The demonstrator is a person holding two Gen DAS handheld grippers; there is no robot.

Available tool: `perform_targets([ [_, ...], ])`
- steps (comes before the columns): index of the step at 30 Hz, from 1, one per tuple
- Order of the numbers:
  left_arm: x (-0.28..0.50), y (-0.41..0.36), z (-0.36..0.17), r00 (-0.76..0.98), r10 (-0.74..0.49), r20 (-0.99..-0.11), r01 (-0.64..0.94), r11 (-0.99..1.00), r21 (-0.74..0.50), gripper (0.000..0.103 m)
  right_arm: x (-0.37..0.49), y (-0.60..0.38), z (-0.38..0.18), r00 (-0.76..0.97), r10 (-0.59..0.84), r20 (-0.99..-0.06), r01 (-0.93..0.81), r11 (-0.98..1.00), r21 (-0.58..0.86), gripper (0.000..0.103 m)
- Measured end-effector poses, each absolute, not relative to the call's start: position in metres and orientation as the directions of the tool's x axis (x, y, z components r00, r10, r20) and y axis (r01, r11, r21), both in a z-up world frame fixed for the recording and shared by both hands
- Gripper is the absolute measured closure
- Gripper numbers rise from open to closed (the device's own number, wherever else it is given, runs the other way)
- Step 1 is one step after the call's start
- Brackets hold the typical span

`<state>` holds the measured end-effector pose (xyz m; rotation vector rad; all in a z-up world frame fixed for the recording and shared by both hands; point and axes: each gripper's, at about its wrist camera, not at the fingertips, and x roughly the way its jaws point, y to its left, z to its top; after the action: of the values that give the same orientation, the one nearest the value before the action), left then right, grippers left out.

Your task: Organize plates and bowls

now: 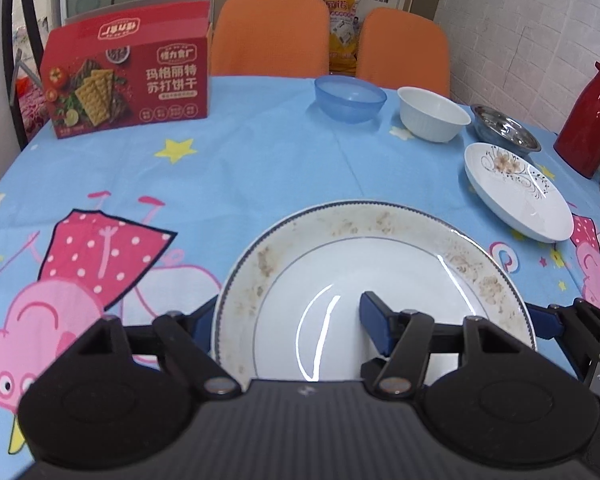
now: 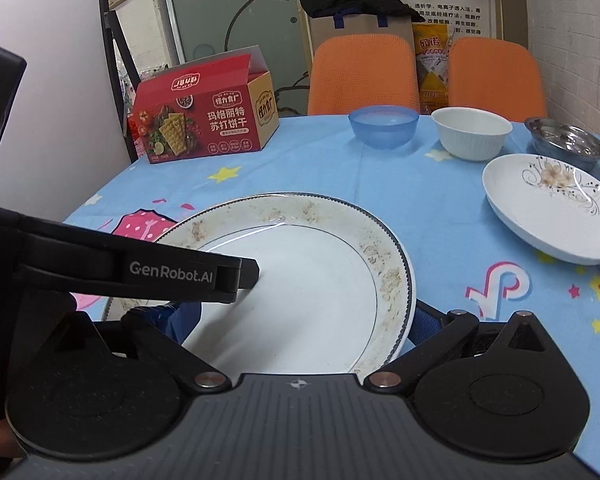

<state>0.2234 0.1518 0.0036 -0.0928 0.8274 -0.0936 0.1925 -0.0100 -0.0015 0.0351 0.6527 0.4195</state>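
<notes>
A large white plate with a stained, dark-edged rim is held between both grippers above the blue cartoon tablecloth. My left gripper is shut on its left side, one finger on top and the other hidden under the rim. My right gripper is shut on the plate at its right rim. A small white plate with a flower print lies to the right. Behind it stand a blue bowl, a white ribbed bowl and a steel bowl.
A red cracker box stands at the table's far left. A red thermos is at the right edge. Two orange chairs sit behind the table. A hand shows at the lower left of the right wrist view.
</notes>
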Motion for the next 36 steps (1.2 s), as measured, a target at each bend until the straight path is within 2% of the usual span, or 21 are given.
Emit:
perform_targets([
  [9,0.225,0.154,-0.007,0.668,-0.139,-0.732,0.034,0.987,-0.156,0.04,0.193,-0.009,-0.011,0.717,0.386,-0.581,-0.379,0.915,0.14,0.012],
  [13,0.228,0.158,-0.012,0.657,-0.164,-0.736,0.033,0.981,-0.189,0.04,0.193,-0.006,-0.013,0.718,0.369,-0.59,-0.398,0.913,0.087,0.012],
  [18,0.22,0.148,-0.003,0.711,-0.112,-0.694,0.058,0.993,-0.1,0.038,0.196,-0.009,-0.016,0.716,0.357,-0.6,-0.385,0.919,0.086,0.013],
  [21,0.216,0.149,0.008,0.734,-0.116,-0.669,0.071,0.993,-0.094,0.035,0.194,-0.007,-0.017,0.714,0.347,-0.608,-0.396,0.916,0.057,0.014],
  [26,0.214,0.15,0.015,0.74,-0.129,-0.66,0.071,0.991,-0.114,0.033,0.189,-0.031,-0.004,0.759,0.374,-0.534,-0.334,0.926,0.173,0.014],
  [36,0.224,0.128,0.024,0.736,-0.167,-0.656,0.118,0.986,-0.12,0.031,0.189,-0.075,-0.001,0.778,0.324,-0.539,-0.25,0.946,0.207,0.014],
])
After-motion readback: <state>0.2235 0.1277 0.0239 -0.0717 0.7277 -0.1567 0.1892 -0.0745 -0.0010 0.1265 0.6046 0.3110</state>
